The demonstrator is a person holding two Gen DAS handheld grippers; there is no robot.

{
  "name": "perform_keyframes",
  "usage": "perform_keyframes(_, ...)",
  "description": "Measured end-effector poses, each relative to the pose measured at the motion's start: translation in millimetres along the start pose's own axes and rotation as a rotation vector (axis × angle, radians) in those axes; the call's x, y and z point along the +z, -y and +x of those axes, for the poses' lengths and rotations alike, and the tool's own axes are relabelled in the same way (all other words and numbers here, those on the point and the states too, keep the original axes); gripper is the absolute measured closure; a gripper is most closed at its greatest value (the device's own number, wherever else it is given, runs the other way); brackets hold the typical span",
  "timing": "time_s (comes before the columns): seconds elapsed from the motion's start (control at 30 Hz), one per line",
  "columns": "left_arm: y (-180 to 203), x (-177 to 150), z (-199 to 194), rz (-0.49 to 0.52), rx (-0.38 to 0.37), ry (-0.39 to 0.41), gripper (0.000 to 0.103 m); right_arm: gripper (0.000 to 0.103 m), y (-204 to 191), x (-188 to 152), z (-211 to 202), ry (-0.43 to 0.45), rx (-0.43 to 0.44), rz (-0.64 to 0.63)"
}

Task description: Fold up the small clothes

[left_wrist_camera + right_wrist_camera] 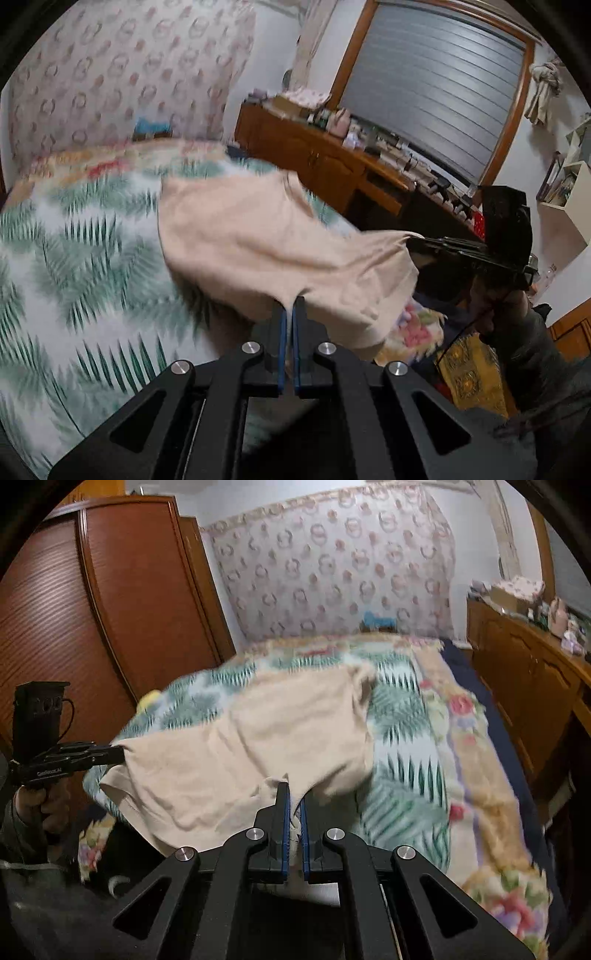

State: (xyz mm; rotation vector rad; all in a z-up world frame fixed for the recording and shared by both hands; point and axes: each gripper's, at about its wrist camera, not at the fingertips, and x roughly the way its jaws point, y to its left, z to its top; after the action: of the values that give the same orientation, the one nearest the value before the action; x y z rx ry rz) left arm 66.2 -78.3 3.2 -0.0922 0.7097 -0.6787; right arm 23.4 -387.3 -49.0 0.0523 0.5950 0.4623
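Left claw (289,306) and right claw (291,794) each pinch an edge of the beige garment (258,236), which stretches ahead of both over the fern-print bedspread (74,258).

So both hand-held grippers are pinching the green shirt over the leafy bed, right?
Not green. The shirt is beige, as the left wrist view shows. The rest holds: the left hand-held gripper and the right hand-held gripper each pinch its edge above the leafy bed cover.
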Motion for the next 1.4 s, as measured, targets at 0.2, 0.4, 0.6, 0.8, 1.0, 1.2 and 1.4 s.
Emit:
perform_keyframes(0.2,-39.8,73.5,34.5,-0.010,0.023,0.047,0.100,0.099,17.6,54.3,20.8,0.076,-0.013,-0.007)
perform_keyframes(0.4,-97.1,129.7,90.3,-0.052,0.110,0.032,0.100,0.099,46.3,99.6,76.8,0.056,-0.049,0.005)
perform_keyframes(0.6,-140.1,150.3,135.2,-0.090,0.143,-0.004,0.100,0.099,57.4,131.1,145.5,-0.007,-0.054,-0.008)
perform_keyframes(0.8,-159.1,146.2,161.6,-0.077,0.233,-0.064,0.099,0.099,62.3,147.2,188.8,-0.087,-0.090,-0.009)
perform_keyframes(1.0,-159.6,130.6,141.5,-0.037,0.242,-0.055,0.065,0.065,66.0,154.3,173.4,-0.064,-0.122,-0.009)
perform_keyframes(1.2,-147.1,107.1,129.8,-0.018,0.180,-0.100,0.043,0.049,45.5,142.5,142.0,-0.045,-0.110,-0.048)
perform_keyframes(1.4,-133.1,99.0,155.1,0.020,0.183,-0.176,0.043,0.049,19.9,117.9,159.9,-0.163,-0.082,-0.143)
